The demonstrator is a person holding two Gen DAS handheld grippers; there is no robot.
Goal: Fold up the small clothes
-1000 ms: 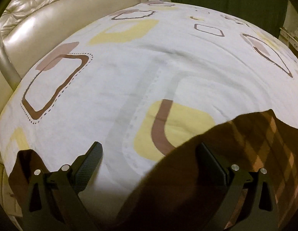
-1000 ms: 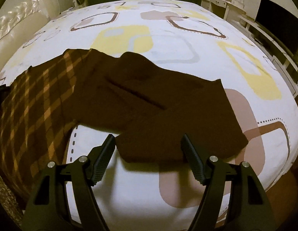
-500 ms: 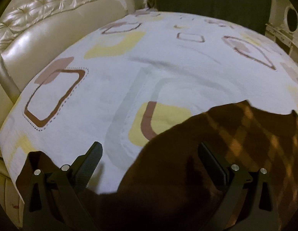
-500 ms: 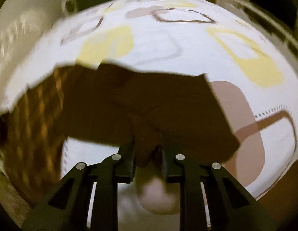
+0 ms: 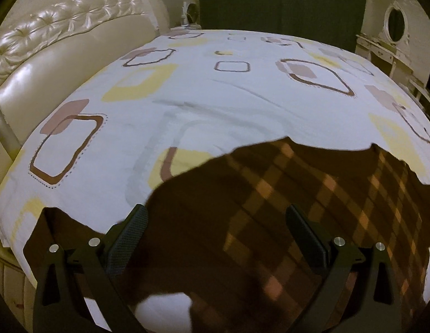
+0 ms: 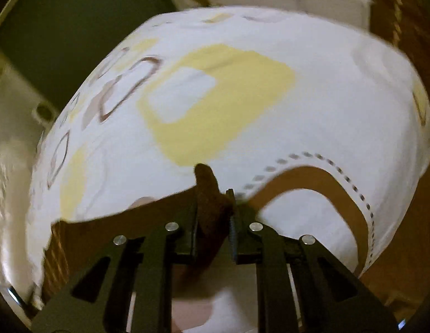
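Patterned bedsheet (image 5: 215,116) under brown garment (image 5: 270,222); padded headboard (image 5: 62,55) behind

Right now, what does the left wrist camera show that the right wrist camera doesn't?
Only the left wrist view shows the padded headboard, the oval mirror, the garment's plaid part spread on the bed, and the left gripper open above it. Only the right wrist view shows the right gripper shut on a pinched brown fold. Both show the patterned bedsheet and the brown garment.
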